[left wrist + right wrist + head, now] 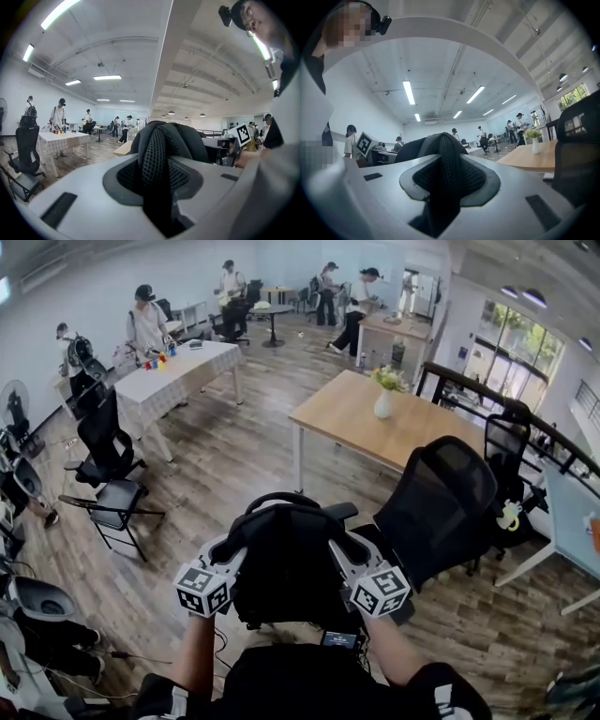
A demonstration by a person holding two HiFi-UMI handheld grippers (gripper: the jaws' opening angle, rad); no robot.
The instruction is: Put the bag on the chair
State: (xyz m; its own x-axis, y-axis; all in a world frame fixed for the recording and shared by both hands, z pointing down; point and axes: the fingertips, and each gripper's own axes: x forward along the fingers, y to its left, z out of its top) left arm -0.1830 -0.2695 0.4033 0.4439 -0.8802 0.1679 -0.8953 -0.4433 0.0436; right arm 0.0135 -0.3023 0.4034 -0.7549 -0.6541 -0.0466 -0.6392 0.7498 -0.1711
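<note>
A black backpack (286, 563) hangs in front of me, held up by its mesh shoulder straps. My left gripper (232, 549) is shut on the left strap (157, 164), which fills the gap between its jaws in the left gripper view. My right gripper (339, 547) is shut on the other strap (443, 173) in the same way. The black mesh office chair (439, 504) stands just right of the bag, its back facing right. Its seat is mostly hidden behind the bag. The chair's back (580, 136) shows at the right edge of the right gripper view.
A wooden table (361, 423) with a white vase (383, 404) stands behind the chair. A checked-cloth table (183, 371) is at the back left. Black chairs (105, 442) and a folding chair (117, 504) stand left. Several people work at the far end. A dark railing (487, 395) runs right.
</note>
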